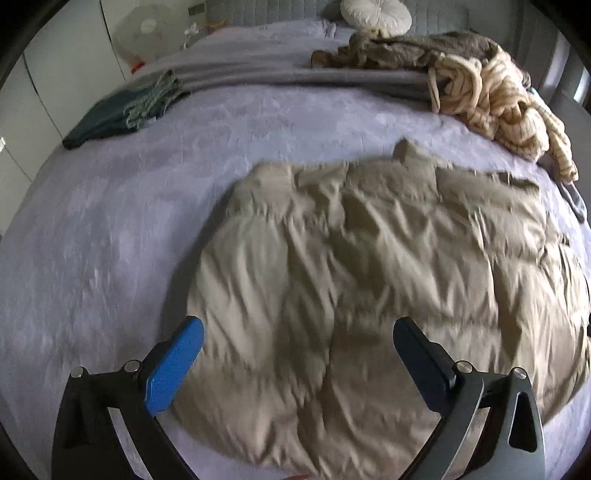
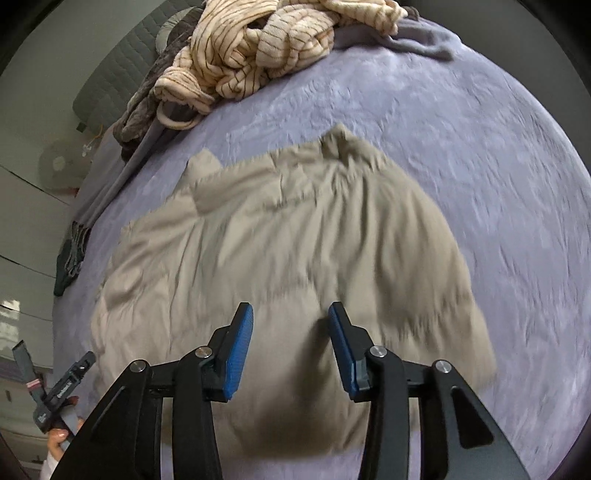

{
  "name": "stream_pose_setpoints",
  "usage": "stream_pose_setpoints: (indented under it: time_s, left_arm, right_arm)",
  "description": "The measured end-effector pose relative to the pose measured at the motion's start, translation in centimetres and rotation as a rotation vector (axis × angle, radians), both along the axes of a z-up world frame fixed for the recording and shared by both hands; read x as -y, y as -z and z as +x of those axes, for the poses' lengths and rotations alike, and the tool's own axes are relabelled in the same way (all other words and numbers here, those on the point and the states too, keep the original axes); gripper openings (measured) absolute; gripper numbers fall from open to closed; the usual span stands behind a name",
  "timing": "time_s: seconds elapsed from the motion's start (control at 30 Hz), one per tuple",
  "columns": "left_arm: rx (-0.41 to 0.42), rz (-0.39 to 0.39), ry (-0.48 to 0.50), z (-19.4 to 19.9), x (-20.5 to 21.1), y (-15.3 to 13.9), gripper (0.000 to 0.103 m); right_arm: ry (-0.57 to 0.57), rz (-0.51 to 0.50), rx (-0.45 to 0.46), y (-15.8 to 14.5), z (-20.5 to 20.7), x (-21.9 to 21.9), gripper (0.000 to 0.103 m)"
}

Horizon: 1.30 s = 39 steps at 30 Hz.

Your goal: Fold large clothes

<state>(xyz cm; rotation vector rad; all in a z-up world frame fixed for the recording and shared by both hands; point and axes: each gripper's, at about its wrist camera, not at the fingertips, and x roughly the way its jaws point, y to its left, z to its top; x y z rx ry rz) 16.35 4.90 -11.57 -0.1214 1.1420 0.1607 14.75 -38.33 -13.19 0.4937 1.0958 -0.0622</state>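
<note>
While both grippers hang above the bed (image 1: 110, 221), a large beige padded garment (image 1: 369, 277) lies spread across the lavender cover, wrinkled and roughly flat, its far edge showing a small raised tab toward the head of the bed. In the left wrist view, the left gripper (image 1: 297, 334) has its fingers (image 1: 173, 365) spread wide apart, with nothing between them; the garment shows below the gap, not clamped. In the right wrist view, the right gripper (image 2: 290, 332) has its blue-padded fingers (image 2: 238, 354) parted to a moderate gap, also empty, with the beige cloth beneath and a dark shadow falling on it near the bottom edge. Beyond the garment, a cream striped fleece piece (image 1: 498, 99) sits bunched near the bed's right side, touching a brown-grey heap (image 1: 406, 48) of clothing behind it. A folded dark green garment (image 1: 114, 114) rests well apart on the far left, beside a grey folded blanket (image 1: 277, 77) that runs across the bed. A round white cushion (image 1: 375, 14) lies by the headboard, and a white fan (image 1: 142, 31) stands off to the left. Both views are somewhat motion-blurred.
</note>
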Motion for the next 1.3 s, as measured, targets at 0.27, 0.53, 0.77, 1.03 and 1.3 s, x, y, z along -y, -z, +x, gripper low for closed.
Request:
stream_pose_setpoints:
  time_s: [0.27, 0.53, 0.77, 1.03, 1.3]
  left_arm:
    - [-0.087, -0.093, -0.017, -4.4, 0.4, 1.0, 0.103]
    - [-0.143, -0.241, -0.096, -8.9, -1.4, 3.1, 0.103]
    - [-0.156, -0.262, -0.141, -9.4, -1.9, 4.2, 0.103]
    - [-0.104, -0.533, -0.232, -10.9, -4.7, 4.8, 0.103]
    - [-0.081, -0.558, -0.250, -10.8, -5.9, 5.1, 0.103]
  right_arm:
    - [0.045, 0.092, -0.041, 1.0, -5.6, -0.4, 0.066]
    - [0.124, 0.273, -0.062, 4.1, -9.6, -0.1, 0.083]
    - [0.160, 0.357, -0.066, 5.8, -9.3, 0.3, 0.086]
    - [0.195, 0.481, -0.033, 7.1, -8.6, 0.5, 0.087]
    - [0.277, 0.619, 0.012, 8.4, -6.9, 1.0, 0.088]
